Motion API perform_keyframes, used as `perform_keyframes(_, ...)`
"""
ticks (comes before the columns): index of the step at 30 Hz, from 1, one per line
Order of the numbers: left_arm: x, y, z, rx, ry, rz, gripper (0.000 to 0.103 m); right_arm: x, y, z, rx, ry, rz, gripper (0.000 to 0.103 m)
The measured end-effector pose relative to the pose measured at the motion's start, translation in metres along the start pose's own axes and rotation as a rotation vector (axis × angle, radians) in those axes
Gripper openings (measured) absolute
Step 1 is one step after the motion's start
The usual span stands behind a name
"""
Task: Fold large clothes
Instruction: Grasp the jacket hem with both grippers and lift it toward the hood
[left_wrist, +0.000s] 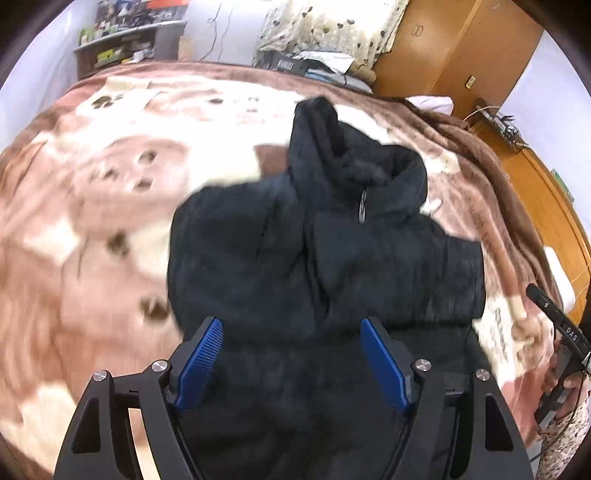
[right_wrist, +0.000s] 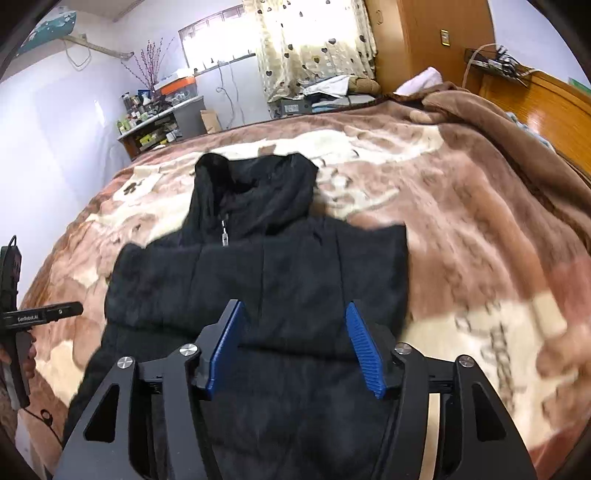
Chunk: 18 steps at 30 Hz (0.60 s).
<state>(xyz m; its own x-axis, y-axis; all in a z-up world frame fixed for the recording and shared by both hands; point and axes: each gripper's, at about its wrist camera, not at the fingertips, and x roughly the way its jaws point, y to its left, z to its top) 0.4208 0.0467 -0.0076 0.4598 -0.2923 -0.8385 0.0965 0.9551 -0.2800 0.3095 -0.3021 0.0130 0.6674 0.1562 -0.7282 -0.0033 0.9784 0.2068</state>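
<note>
Both of your grippers, left gripper (left_wrist: 291, 360) and right gripper (right_wrist: 295, 349), are hovering with jaws apart over the black jacket (left_wrist: 325, 258) lying on the bed (left_wrist: 92, 221); its puffy folded sleeves risk springing open.

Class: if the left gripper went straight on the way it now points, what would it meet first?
Most likely the black jacket on the bed: the open left gripper points down at its folded body, nothing between the jaws. Depth is hard to judge through the fisheye.
</note>
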Motion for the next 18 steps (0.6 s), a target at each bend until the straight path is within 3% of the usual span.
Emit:
perform_keyframes(5,0.028,-0.001,0.061,-0.029,-0.007,-0.026,0.079,0.051,-0.012,0.051,0.035,0.004,0.012,0.063)
perform_keyframes(8,0.057,0.003,0.098,-0.056,-0.004,-0.050,0.079,0.090,-0.021,0.075,0.065,0.019,0.014,0.077)
perform_keyframes(11,0.094,0.009,0.123,-0.097,0.024,-0.087,0.079,0.129,-0.027,0.095,0.086,0.023,-0.016,0.077)
perform_keyframes(14,0.128,0.013,0.142,-0.140,0.049,-0.088,0.079,0.165,-0.033,0.108,0.155,0.035,0.011,0.077)
perform_keyframes(18,0.168,0.021,0.167,-0.212,0.051,-0.116,0.079,0.201,-0.029,0.122,0.123,0.042,-0.016,0.077)
